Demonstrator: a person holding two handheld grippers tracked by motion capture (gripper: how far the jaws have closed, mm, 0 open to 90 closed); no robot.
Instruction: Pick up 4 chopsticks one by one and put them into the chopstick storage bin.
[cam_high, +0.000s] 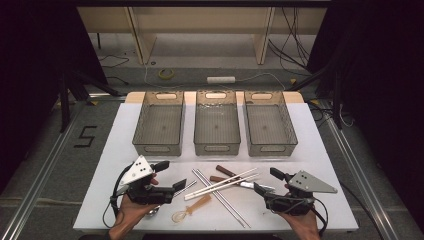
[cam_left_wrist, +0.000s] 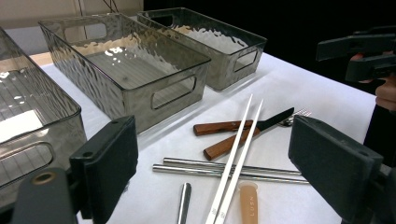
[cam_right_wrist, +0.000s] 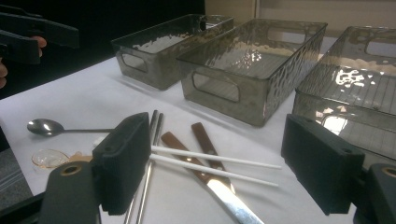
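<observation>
Both grippers hover wide open over scattered cutlery.

High view: left gripper (cam_high: 169, 176) and right gripper (cam_high: 266, 181) flank the long white plastic chopsticks (cam_high: 222, 183) on the white table (cam_high: 325, 165), below three smoky plastic bins (cam_high: 216, 125).
Left gripper view: jaws spread, holding nothing.
Right gripper view: the same, chopsticks (cam_right_wrist: 215, 163) between.

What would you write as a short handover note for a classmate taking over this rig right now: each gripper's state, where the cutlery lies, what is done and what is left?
Left gripper: open, holding nothing, at the left end of the cutlery pile.
Right gripper: open, holding nothing, at the pile's right end.
On the white table, loose in front of the bins: white chopsticks lying across the steel chopsticks, wooden-handled knife and fork, metal spoon, clear amber spoon.
The three bins stand in a row behind, all empty.
Done: nothing sorted yet.
Left: probably every piece still has to go into a bin.
</observation>
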